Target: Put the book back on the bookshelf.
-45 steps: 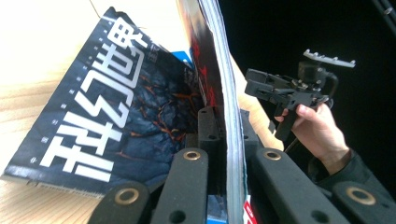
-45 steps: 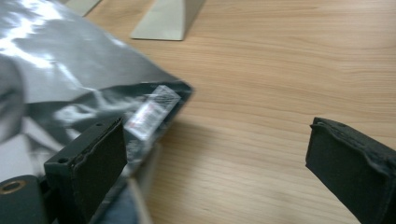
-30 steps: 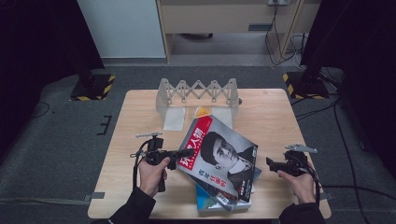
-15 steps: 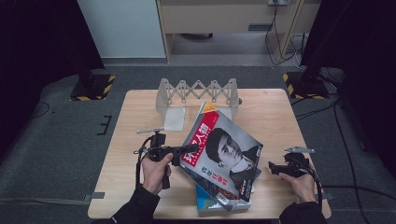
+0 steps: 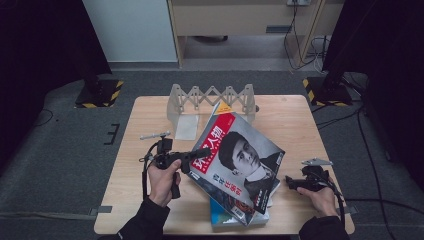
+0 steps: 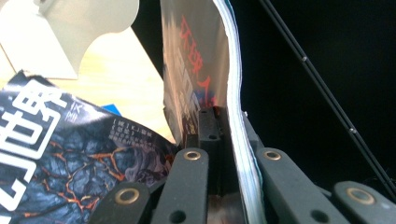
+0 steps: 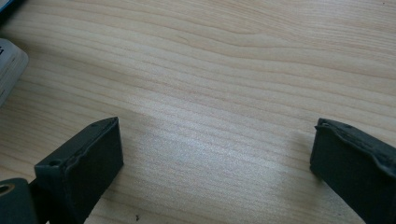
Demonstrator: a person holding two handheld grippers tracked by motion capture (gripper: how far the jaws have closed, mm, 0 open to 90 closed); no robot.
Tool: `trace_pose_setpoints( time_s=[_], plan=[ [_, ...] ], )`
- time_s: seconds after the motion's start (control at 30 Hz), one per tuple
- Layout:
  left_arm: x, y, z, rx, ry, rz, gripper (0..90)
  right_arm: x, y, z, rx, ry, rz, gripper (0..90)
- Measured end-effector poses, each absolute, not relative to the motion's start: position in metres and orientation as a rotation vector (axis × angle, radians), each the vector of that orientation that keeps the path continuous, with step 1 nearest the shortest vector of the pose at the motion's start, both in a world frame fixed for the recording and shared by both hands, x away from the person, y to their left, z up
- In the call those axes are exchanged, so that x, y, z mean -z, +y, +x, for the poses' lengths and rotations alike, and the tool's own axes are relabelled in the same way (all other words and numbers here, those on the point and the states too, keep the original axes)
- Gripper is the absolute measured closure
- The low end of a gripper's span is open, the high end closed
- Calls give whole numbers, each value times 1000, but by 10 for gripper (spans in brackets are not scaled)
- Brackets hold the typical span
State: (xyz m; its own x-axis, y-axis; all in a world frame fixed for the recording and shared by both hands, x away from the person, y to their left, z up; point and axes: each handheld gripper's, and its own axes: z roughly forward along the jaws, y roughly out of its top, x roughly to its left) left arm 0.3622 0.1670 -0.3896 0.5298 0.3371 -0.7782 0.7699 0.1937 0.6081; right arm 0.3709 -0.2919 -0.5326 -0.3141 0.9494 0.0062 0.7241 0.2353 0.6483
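A magazine [image 5: 240,155] with a red title and a man's portrait on its cover is held up at a tilt over the table's middle. My left gripper [image 5: 202,152] is shut on its left edge. In the left gripper view the jaws pinch the magazine's page edge [image 6: 233,93], with the left gripper [image 6: 224,121] closed tight on it. Under it lies a dark magazine with a lava pattern [image 6: 56,154] on top of a blue book [image 5: 225,212]. My right gripper [image 5: 290,181] rests low at the table's right, open, and the right gripper [image 7: 215,154] has only bare wood between its fingers.
A pale folding rack [image 5: 212,97] stands at the back of the wooden table [image 5: 300,120], with a white card [image 5: 186,127] lying in front of it. A book corner [image 7: 9,65] sits left of the right gripper. Dark floor and cables surround the table.
The magazine's far corner has risen and swung toward the rack as the left gripper tilts it up. The right gripper has stayed almost in place.
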Motion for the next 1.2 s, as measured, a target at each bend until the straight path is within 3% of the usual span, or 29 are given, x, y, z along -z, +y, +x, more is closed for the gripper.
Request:
trace_pose_setpoints(
  time_s=[0.5,0.77,1.2],
  plan=[
    [403,143,365,411,1062,1428,858,536,-294,369,-829,2104,1511,9],
    [414,130,364,480,1057,1446,859,539,-297,367,-862,2086,1492,7],
    [378,178,364,325,1038,1338,859,539,-297,367,-864,2083,1492,6]
  ],
)
